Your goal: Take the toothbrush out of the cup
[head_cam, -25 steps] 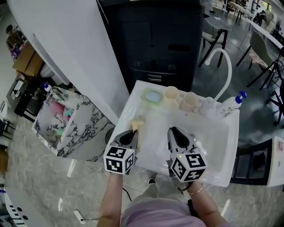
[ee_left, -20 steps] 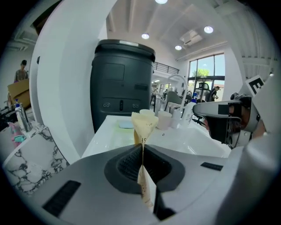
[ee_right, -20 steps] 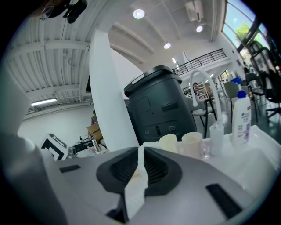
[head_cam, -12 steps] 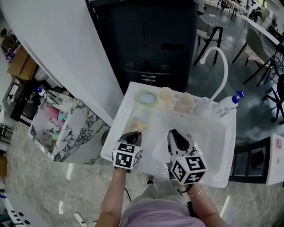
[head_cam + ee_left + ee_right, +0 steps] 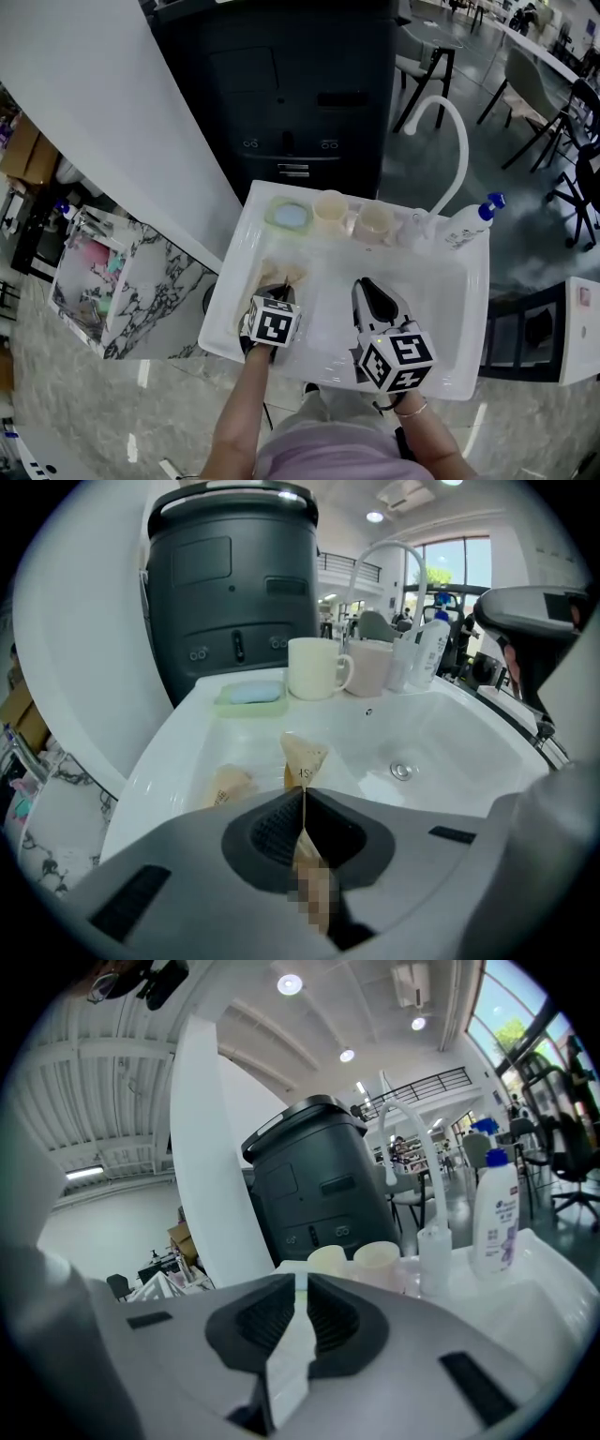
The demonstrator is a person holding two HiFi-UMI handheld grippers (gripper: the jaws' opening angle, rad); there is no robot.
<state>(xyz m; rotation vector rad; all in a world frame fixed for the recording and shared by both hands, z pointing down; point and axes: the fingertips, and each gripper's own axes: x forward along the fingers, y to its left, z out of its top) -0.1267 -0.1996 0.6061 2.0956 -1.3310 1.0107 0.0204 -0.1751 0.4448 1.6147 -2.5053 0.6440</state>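
Toothbrush removal, judged not begun: left tongs (image 5: 303,799) clenched on tan packet (image 5: 304,757) over sink (image 5: 431,291), right tongs (image 5: 302,1288) clenched on white strip (image 5: 291,1354); cups (image 5: 330,211) at sink's back edge, toothbrush unseen; next move likely needs one tongs freed.

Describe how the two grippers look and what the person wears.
The left gripper and right gripper both have light grey bodies with dark grey, ribbed jaws. Each carries a white cube printed with black square markers. No cables show. The person wears a pale lilac top and a thin bracelet on the right wrist.
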